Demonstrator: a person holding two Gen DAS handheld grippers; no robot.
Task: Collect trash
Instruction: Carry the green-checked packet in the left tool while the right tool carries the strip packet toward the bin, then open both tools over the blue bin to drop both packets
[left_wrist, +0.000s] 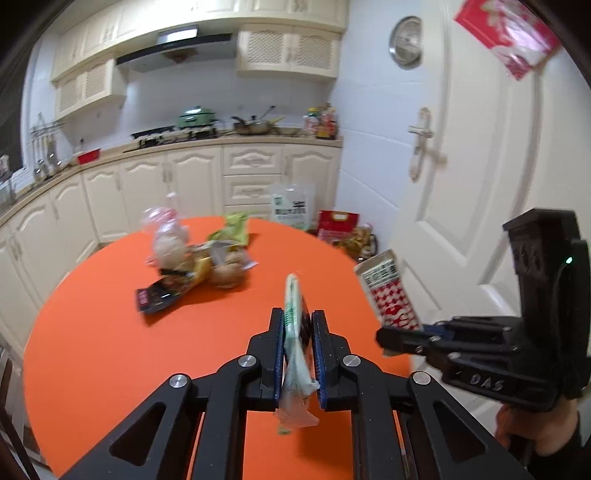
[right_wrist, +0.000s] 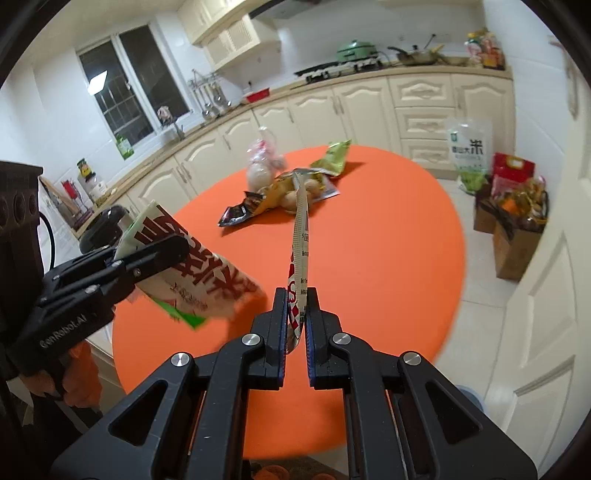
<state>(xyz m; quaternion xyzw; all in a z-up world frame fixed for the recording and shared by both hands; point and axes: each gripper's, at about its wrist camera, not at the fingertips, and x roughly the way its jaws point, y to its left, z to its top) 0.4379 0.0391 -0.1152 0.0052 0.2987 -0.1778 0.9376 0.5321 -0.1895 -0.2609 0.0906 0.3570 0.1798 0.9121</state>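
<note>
My left gripper (left_wrist: 298, 316) is shut on a white and green wrapper (left_wrist: 293, 295), held upright and edge-on above the orange round table (left_wrist: 110, 350). The right wrist view shows that wrapper (right_wrist: 207, 273) flat-on with red characters, clamped in the left gripper (right_wrist: 173, 245). My right gripper (right_wrist: 297, 295) is shut on a red and white checked packet (right_wrist: 302, 229), also edge-on. From the left wrist view this packet (left_wrist: 388, 291) hangs past the table's right edge in the right gripper (left_wrist: 388, 338). More trash (left_wrist: 199, 266) lies in a heap mid-table.
The heap holds a black wrapper (right_wrist: 240, 212), a green wrapper (right_wrist: 334, 157) and a clear plastic bag (right_wrist: 262, 162). On the floor to the right are a rice bag (right_wrist: 469, 151), a red box (right_wrist: 511, 170) and brown paper bags (right_wrist: 513, 236). A white door (left_wrist: 480, 166) is close on the right.
</note>
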